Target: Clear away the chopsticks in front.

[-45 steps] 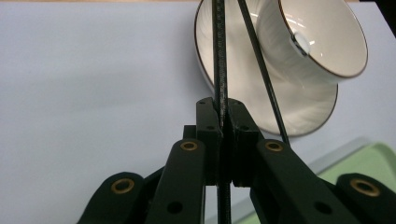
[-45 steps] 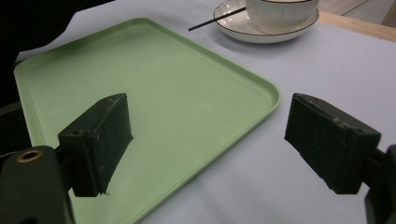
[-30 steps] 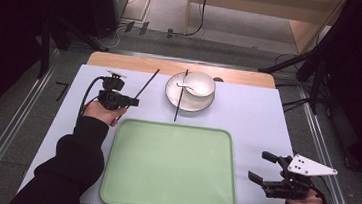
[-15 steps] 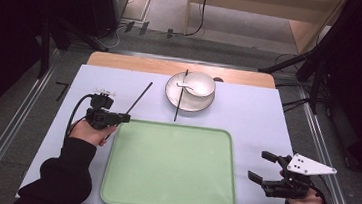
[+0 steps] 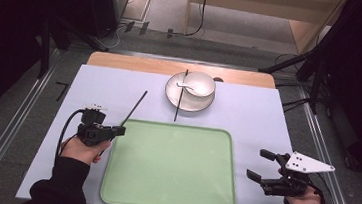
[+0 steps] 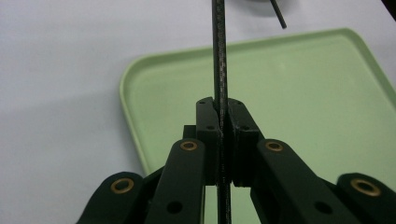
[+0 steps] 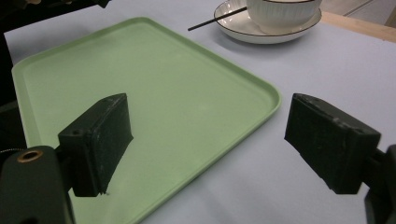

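My left gripper (image 5: 118, 130) is shut on a thin black chopstick (image 5: 134, 107), just off the left edge of the green tray (image 5: 171, 181). The stick points away toward the far side. In the left gripper view the pads (image 6: 208, 122) pinch the chopstick (image 6: 219, 56) over the tray's corner (image 6: 140, 84). A second chopstick (image 5: 180, 97) lies across a white plate (image 5: 172, 93) that carries a white bowl (image 5: 204, 86) with a spoon (image 5: 186, 86). My right gripper (image 5: 258, 163) stands open and holds nothing, right of the tray. In the right gripper view my right gripper (image 7: 205, 135) has its jaws wide apart above the tray's edge (image 7: 261, 100).
The pale table (image 5: 268, 115) ends in a wooden strip (image 5: 137, 63) at the far side. Metal rails (image 5: 10, 131) run along both sides. In the right gripper view the plate (image 7: 243, 29), the bowl (image 7: 280, 11) and the second chopstick (image 7: 217, 19) lie beyond the tray.
My left hand has pulled back toward the person, carrying the chopstick from near the plate to the tray's left edge. The right hand has kept still.
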The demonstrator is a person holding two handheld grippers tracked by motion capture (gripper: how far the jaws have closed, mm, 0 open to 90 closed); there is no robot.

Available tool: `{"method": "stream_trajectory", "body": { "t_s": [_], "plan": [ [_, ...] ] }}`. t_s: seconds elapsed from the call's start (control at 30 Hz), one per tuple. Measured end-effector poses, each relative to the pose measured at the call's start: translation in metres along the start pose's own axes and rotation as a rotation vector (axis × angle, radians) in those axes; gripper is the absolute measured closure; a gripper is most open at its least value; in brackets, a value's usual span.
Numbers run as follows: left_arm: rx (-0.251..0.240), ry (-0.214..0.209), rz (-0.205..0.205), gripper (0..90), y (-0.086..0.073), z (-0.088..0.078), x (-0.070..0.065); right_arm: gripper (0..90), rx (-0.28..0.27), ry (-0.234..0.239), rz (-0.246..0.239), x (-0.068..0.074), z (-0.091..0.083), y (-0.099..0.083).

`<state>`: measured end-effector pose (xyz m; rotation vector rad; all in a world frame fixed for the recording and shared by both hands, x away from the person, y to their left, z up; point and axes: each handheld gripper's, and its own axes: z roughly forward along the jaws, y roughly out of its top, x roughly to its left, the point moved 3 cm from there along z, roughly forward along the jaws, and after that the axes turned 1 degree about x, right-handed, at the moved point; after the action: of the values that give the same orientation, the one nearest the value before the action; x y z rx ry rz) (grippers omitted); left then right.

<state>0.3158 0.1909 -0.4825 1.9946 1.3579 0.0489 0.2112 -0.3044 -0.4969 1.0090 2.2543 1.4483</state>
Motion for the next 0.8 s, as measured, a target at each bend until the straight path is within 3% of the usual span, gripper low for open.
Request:
{"method": "stream_trajectory", "body": {
  "t_s": [0.33,0.5,0.8],
  "plan": [
    [-0.021,0.014,0.001,86.1,-0.021,0.001,-0.014,15.1,0.013,0.01,-0.01,-0.001,0.006,0.003],
    [0.012,0.024,-0.002,86.1,-0.033,0.005,-0.018,15.1,0.009,0.015,-0.013,-0.001,0.008,0.004],
    [0.072,0.066,-0.047,86.0,-0.054,0.009,-0.016,15.1,0.011,0.023,-0.023,-0.002,0.011,0.006]
  ]
}}
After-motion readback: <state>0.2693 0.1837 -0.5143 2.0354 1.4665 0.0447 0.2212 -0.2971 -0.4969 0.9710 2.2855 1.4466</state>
